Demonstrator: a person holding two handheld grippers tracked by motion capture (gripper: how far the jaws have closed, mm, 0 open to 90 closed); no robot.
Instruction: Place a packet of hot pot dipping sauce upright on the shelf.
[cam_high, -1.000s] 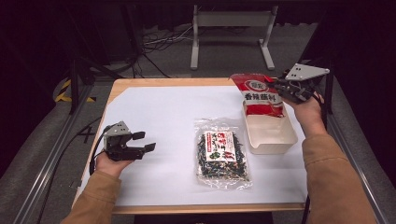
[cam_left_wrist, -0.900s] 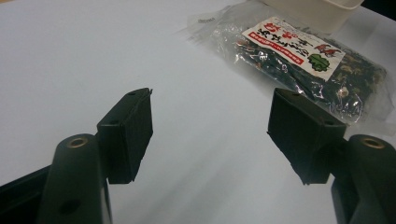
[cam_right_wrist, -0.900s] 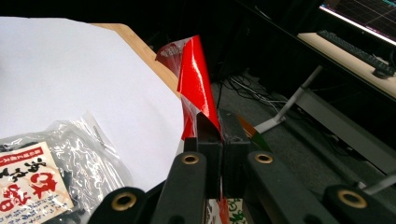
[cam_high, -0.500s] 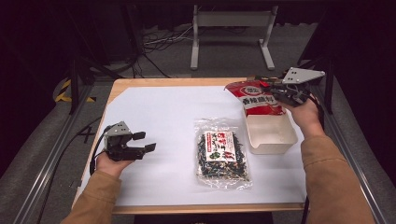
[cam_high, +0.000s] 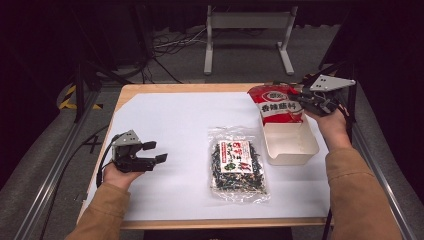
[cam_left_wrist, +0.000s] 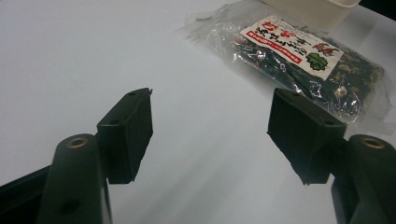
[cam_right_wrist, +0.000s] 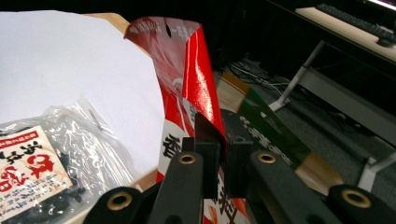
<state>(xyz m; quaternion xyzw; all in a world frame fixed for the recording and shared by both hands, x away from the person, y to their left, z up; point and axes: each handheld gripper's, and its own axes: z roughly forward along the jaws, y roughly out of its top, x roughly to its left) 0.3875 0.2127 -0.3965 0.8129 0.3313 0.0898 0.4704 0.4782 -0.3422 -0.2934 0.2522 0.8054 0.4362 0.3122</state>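
My right gripper (cam_high: 306, 97) clamps the edge of a red packet (cam_high: 276, 104), holding it tilted over the far end of the white tub (cam_high: 292, 147). My left gripper (cam_high: 156, 152) rests on the white sheet (cam_high: 170, 120), jaws apart around nothing, near a clear bag of dark snacks (cam_high: 236, 162) lying just beside the tub.

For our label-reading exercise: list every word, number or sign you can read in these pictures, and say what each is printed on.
"香辣脆..." (last character unclear): white band of the red pouch, pinched in the right gripper.
Round logo above it: too small to read.
Red writing on the white label of the clear bag: blurred, unreadable in every view.
White box: no text.
Left gripper: no text.
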